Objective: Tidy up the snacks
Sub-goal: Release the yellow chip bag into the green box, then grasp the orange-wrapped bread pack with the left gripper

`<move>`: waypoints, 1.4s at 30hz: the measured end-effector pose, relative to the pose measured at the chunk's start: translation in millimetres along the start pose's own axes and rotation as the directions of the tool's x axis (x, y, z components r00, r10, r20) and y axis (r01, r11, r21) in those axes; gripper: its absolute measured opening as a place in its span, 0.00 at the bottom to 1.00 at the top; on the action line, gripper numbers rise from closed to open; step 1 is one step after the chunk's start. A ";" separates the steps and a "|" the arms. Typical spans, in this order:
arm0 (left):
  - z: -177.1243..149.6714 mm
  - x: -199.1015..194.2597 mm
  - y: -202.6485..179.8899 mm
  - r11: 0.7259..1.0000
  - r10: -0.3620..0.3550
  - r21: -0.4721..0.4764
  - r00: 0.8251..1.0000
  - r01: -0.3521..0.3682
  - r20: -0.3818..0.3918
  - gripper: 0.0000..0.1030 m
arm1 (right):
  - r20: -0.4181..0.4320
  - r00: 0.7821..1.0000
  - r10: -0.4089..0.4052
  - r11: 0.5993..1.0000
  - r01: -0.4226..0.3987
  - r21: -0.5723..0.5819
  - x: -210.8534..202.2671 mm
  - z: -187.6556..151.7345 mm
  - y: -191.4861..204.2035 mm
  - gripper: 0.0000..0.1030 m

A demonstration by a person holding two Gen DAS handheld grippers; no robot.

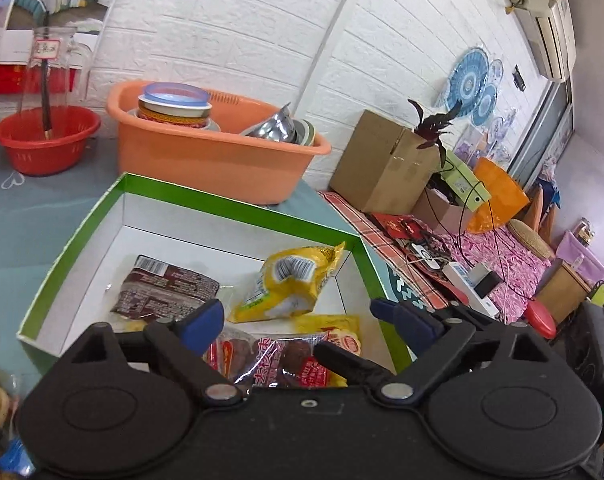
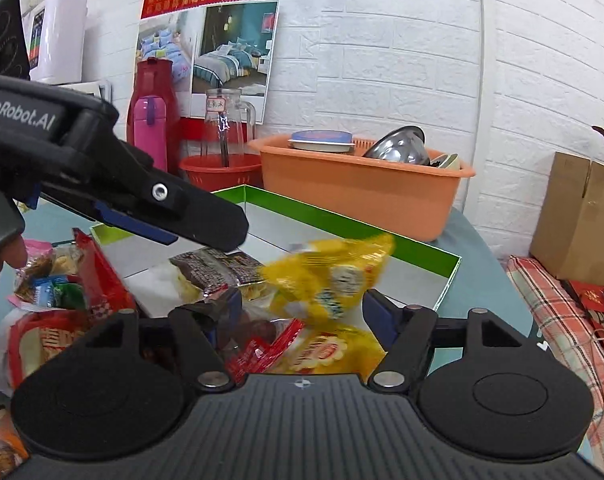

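A green-rimmed box point(image 1: 237, 208) with a white inside holds a brown packet point(image 1: 161, 292), a yellow packet point(image 1: 289, 284) and a clear red packet of dark sweets point(image 1: 277, 360). My left gripper point(image 1: 297, 312) hangs open over the box's near side, with nothing pinched between its fingers. In the right wrist view my right gripper point(image 2: 302, 308) is open too. The yellow packet point(image 2: 330, 276) shows blurred just ahead of its fingers and is not gripped. The left gripper point(image 2: 189, 232) reaches in from the left above the box point(image 2: 342, 224).
Loose snack packets point(image 2: 57, 280) are piled left of the box beside a person's hand point(image 2: 5, 260). Behind it stand an orange tub of dishes point(image 1: 205, 160), a red basket point(image 1: 45, 140) and a glass jug point(image 1: 49, 64). To the right are a cardboard box point(image 1: 382, 160) and cables.
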State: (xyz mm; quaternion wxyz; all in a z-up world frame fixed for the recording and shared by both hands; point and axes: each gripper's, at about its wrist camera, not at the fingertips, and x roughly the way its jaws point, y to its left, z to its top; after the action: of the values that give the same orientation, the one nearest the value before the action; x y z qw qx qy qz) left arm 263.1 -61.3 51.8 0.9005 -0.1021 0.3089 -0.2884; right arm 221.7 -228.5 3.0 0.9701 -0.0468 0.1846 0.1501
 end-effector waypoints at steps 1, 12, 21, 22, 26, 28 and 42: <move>-0.4 -7.5 -1.8 1.000 0.001 -0.004 1.000 -0.001 0.010 1.00 | 0.005 1.000 0.006 1.000 -0.006 0.005 -6.3 1.0 1.9 1.00; -34.1 -94.3 -19.2 0.996 0.038 -0.082 0.999 -0.037 0.015 1.00 | 0.029 0.998 0.047 0.997 -0.049 0.061 -92.8 14.7 27.0 1.00; -100.4 -130.9 -23.9 0.993 0.020 -0.113 0.999 -0.023 -0.036 1.00 | -0.015 0.993 0.116 0.990 -0.114 0.082 -137.5 -12.7 44.2 1.00; -108.2 -131.6 -22.3 0.991 0.013 -0.132 0.999 -0.019 -0.044 1.00 | -0.023 0.993 0.116 0.990 -0.114 0.086 -139.6 -17.6 44.6 1.00; -136.5 -131.9 -12.0 0.968 -0.025 -0.250 0.999 0.013 -0.047 1.00 | -0.079 0.991 0.110 0.993 -0.106 0.057 -143.0 -43.4 50.1 1.00; -144.8 -128.0 -10.9 0.960 -0.018 -0.280 0.999 0.005 -0.046 1.00 | -0.120 0.987 0.106 0.993 -0.099 0.064 -140.2 -54.9 51.6 1.00; -158.8 -102.3 -3.7 0.973 0.079 -0.209 0.993 -0.095 -0.085 0.68 | -0.138 0.976 0.170 0.979 -0.151 0.136 -147.7 -74.2 58.7 0.98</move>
State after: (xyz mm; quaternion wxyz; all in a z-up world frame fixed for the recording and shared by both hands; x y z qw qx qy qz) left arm 97.9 -5.7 -21.2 0.8837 -0.1733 0.3765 -0.2175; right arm 47.2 -224.1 -12.9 0.9393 0.0181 0.2689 0.2125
